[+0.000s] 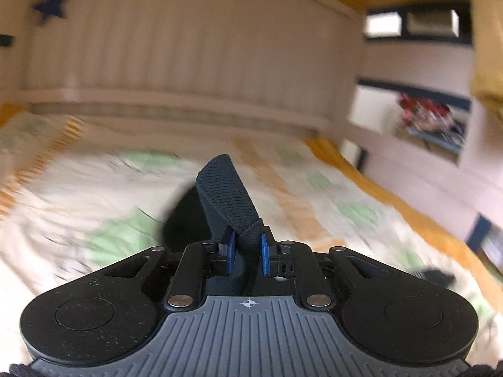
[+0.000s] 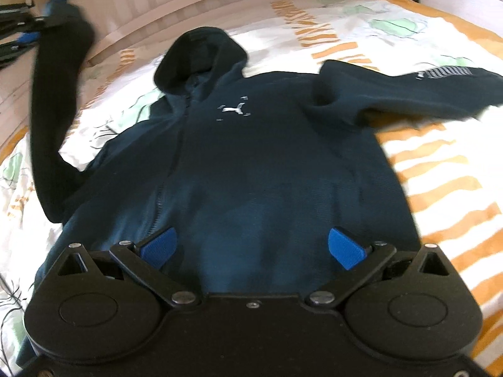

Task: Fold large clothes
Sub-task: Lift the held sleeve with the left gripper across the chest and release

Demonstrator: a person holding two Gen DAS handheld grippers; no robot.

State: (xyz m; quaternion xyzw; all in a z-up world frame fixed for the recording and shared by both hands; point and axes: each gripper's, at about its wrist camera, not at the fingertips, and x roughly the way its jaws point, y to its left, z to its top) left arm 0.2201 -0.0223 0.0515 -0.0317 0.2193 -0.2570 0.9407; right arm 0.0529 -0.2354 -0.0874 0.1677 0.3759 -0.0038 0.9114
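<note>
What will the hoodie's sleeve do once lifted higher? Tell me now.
Probably floppy: the sleeve droops from the left gripper. The cuff looks ribbed, so likely grippy. The hoodie seems thick, so its body may drag.

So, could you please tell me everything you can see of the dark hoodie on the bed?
The hoodie is dark navy, of knit-like fabric, with a front zip, a hood at the top and a small white chest logo. It lies face up on the patterned bedspread. One sleeve, with white lettering, lies out flat; the other is lifted, its ribbed cuff clamped in the left gripper. The right gripper hovers open above the hem.
</note>
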